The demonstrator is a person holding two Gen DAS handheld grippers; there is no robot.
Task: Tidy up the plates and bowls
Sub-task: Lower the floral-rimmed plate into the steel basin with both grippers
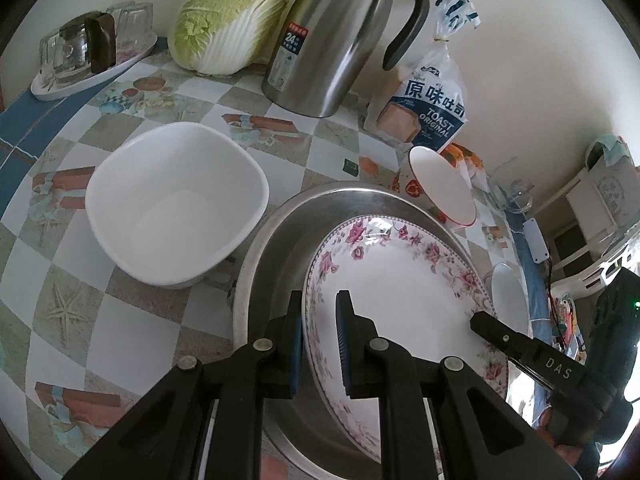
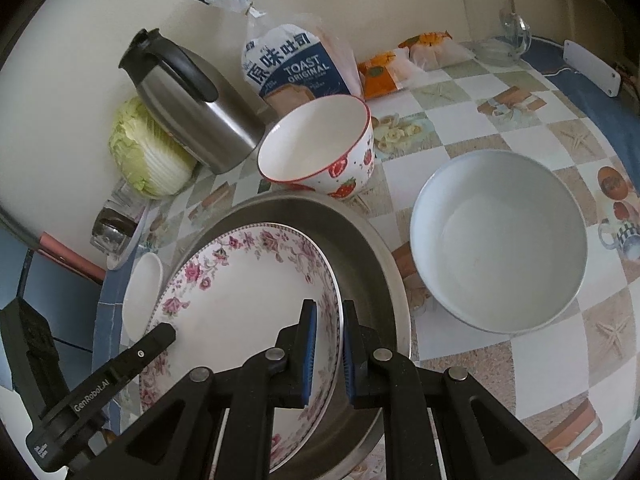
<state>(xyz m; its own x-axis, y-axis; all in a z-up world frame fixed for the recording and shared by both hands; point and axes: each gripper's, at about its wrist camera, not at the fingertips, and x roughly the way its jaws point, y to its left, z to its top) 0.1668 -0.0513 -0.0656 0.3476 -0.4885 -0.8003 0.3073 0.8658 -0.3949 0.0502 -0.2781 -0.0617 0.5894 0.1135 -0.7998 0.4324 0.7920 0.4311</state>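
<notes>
A white plate with a pink flower border (image 1: 400, 300) (image 2: 240, 292) sits within the rim of a round steel basin (image 1: 280, 232) (image 2: 360, 248); I cannot tell whether it touches the bottom. My left gripper (image 1: 320, 320) is shut on the plate's left rim. My right gripper (image 2: 330, 332) is shut on the opposite rim. Each gripper's finger shows in the other's view. A white square bowl (image 1: 172, 200) stands left of the basin. A white round bowl (image 2: 500, 240) stands to its right. A strawberry-patterned bowl (image 2: 320, 148) (image 1: 440, 184) stands behind it.
Along the back wall stand a steel thermos jug (image 1: 332, 40), a napa cabbage (image 1: 232, 16) and a bag of toast (image 1: 428, 108). A tray with upturned glasses (image 1: 88, 56) is at the far left. Orange snack packets (image 2: 404, 60) lie at the back right.
</notes>
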